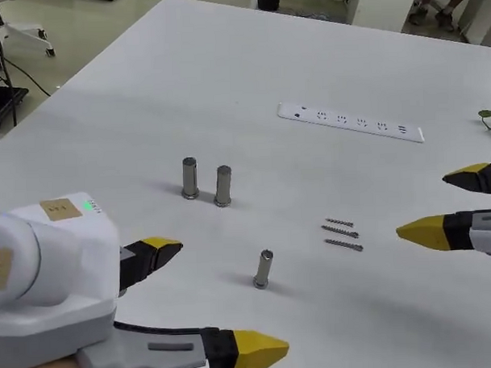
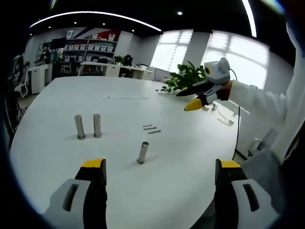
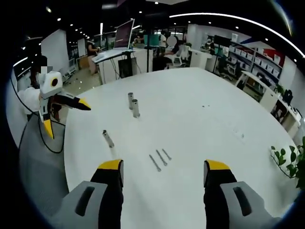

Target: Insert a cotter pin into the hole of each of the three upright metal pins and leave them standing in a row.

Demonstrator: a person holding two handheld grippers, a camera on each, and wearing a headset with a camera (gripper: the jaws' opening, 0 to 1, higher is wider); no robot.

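- The left tool [image 1: 231,294] hovers low and near the person, jaws spread wide, gripping nothing.
- The right tool [image 1: 424,204] is held off to the right, jaws likewise apart and empty, a white sleeve [image 2: 252,98] behind it.

Silver metal pins [image 1: 222,186]; white table [image 1: 146,99]; yellow-tipped left gripper [image 1: 213,298].

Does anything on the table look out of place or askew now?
One metal pin stands alone, away from the pair of metal pins, so no row is formed, and it seems to lean slightly. The three cotter pins lie loose.
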